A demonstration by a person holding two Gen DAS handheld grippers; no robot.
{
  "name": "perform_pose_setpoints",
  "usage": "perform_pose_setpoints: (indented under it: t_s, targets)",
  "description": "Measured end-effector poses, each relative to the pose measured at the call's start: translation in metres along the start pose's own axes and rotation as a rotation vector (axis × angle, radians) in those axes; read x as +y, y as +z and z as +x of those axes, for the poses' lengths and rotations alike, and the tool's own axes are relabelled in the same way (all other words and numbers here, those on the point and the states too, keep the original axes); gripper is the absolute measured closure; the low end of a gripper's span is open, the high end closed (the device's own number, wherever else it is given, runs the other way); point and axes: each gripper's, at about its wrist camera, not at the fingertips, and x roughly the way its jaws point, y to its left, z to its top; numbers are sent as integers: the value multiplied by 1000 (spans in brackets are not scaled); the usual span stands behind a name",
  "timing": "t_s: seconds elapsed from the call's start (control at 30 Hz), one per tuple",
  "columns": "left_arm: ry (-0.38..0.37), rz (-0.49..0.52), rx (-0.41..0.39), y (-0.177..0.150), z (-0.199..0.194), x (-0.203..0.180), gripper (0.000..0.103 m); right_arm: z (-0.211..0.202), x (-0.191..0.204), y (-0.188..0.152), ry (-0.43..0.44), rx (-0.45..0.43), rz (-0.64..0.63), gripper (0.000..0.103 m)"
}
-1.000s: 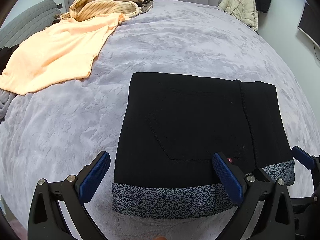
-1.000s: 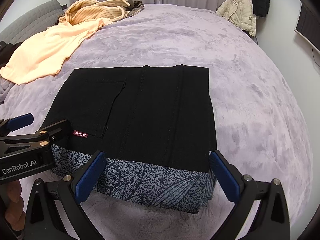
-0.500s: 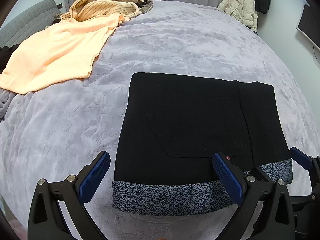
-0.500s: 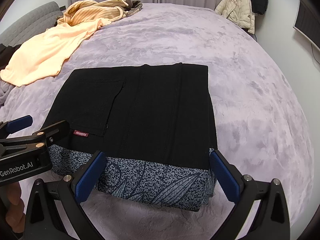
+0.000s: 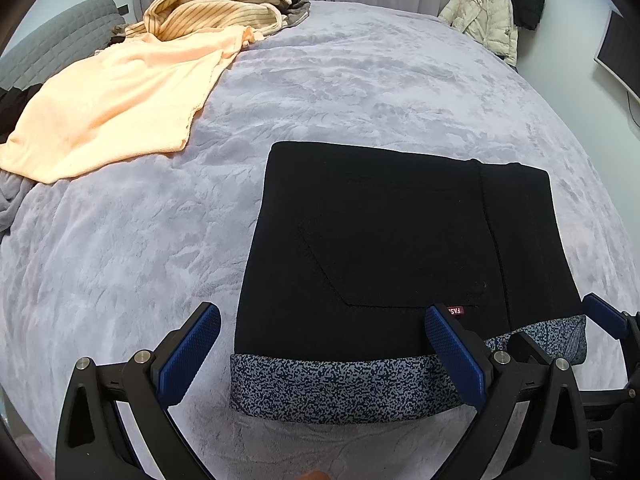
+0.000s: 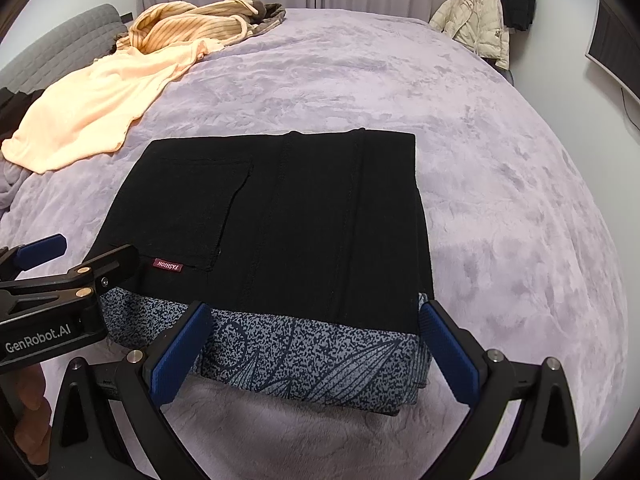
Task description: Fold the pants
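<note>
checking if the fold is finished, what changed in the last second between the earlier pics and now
Almost nothing. Both grippers, left gripper and right gripper, are open and empty as before, and look to have eased back very slightly from the folded black pants. Nothing was grasped or released. The pants, peach cloth and striped garment lie unchanged on the bed.

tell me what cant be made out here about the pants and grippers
- Folded pants: layers underneath, hidden by the top panel in both views.
- Red label: text cut off by the left gripper finger in the left view.
- Right gripper: handle below the frame edge.
</note>
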Motion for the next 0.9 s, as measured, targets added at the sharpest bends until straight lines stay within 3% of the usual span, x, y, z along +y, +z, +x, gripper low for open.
perform_pose_setpoints:
  t_s: [0.33,0.63,0.9]
  targets:
    - [29,31,-11,1,-6,-8,1,0,-5,0,4,16,28,0]
    - [-11,27,-35,0,-11,-12,1,-6,-5,0,2,3,25,0]
    - [10,29,-73,1,-20,-16,1,-12,-5,-1,-1,-10,29,0]
